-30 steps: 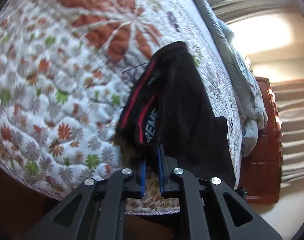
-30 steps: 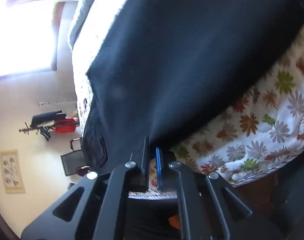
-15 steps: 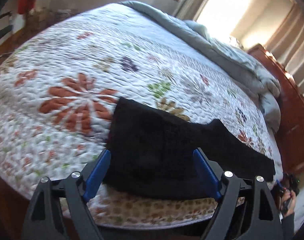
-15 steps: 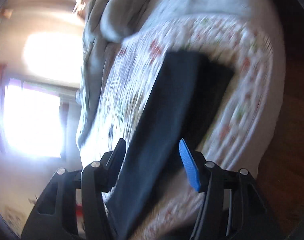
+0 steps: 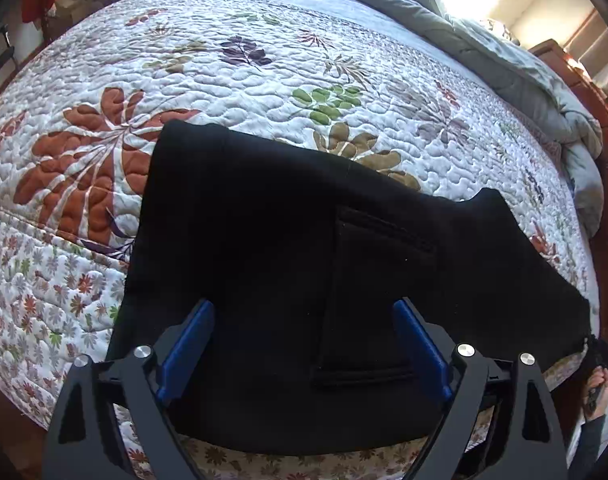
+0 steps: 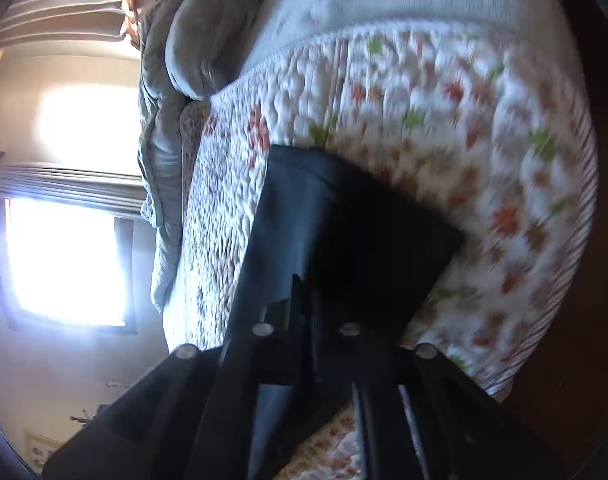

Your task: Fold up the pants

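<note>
A: A bedroom in daylight: a bed (image 5: pixel 264 60) under a quilted floral cover, a grey duvet (image 5: pixel 503 60) bunched along its far side, a bright window (image 6: pixel 64 260) in the right wrist view.

B: And the pants (image 5: pixel 304 260)?

A: Black, lying flat near the front edge of the bed, laid over themselves lengthwise, with a back pocket (image 5: pixel 383 264) facing up. The wide end is nearest the left gripper (image 5: pixel 304 344); the legs run off to the right.

B: What are the left fingers (image 5: pixel 188 340) doing?

A: They've just been opening and now stand wide apart above the cloth, gripping nothing. I'd judge that end has been set down so it rests flat.

B: The right gripper (image 6: pixel 304 304)?

A: Its fingers have just been closing and are now together at the leg end. That view is blurred and dark, so I can't tell whether any cloth is pinched.

B: Why there?

A: Probably to carry the leg end over toward the waist for the next fold.
</note>
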Tool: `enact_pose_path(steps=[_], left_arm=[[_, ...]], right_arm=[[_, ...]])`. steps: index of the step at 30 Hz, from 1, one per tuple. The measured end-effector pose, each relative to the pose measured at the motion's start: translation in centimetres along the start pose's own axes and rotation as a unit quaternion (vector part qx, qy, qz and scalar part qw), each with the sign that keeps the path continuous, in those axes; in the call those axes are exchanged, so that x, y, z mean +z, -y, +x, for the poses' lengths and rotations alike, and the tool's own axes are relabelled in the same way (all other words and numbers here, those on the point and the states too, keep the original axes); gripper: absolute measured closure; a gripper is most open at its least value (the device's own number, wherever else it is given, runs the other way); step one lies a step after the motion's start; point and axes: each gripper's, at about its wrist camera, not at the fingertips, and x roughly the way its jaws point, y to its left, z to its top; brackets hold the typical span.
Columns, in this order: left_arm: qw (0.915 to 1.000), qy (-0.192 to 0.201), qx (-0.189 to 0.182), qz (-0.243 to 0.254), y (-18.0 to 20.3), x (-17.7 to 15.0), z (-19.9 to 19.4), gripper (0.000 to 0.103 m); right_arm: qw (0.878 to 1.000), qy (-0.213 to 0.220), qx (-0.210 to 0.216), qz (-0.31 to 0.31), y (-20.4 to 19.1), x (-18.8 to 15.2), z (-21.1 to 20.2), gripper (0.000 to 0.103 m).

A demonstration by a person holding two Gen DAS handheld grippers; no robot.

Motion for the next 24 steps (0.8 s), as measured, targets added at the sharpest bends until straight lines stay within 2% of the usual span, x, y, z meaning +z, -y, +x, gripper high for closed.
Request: enact_pose_path(steps=[2,5,11,13,15,17,19,22,24], left_arm=[[0.9999,-0.002,0.010,0.006,0.3,0.2,0.2,0.012],[0.9998,-0.004,0.017,0.006,0.4,0.3,0.4,0.012],[0.9997,-0.009,0.022,0.001,0.5,0.5,0.5,0.012],[0.9997,-0.012,0.022,0.002,0.5,0.5,0.5,0.012],[0.9997,-0.015,0.021,0.005,0.5,0.7,0.5,0.012],[0.9997,-0.013,0.018,0.006,0.4,0.8,0.2,0.012],[0.9998,-0.012,0.017,0.006,0.2,0.7,0.2,0.012],[0.9998,-0.011,0.015,0.007,0.2,0.6,0.2,0.012],[0.9997,-0.014,0.017,0.008,0.2,0.7,0.2,0.012]], right_arm=[[1.000,0.013,0.006,-0.020,-0.9,-0.7,-1.5,0.100],[0.999,0.019,0.025,-0.010,-0.3,-1.5,-3.3,0.100],[1.000,-0.010,-0.002,0.019,3.0,-1.6,-1.6,0.100],[1.000,-0.009,0.003,0.023,3.7,-1.4,-1.2,0.099],[0.999,0.011,0.023,0.027,4.2,-1.0,-2.3,0.090],[0.998,0.056,0.024,0.026,4.8,-0.8,-4.7,0.072],[0.996,0.068,0.034,0.040,5.8,-0.4,-5.9,0.071],[0.995,0.063,0.056,0.053,6.7,-0.3,-5.9,0.058],[0.995,0.054,0.073,0.043,6.4,-0.3,-5.5,0.058]])
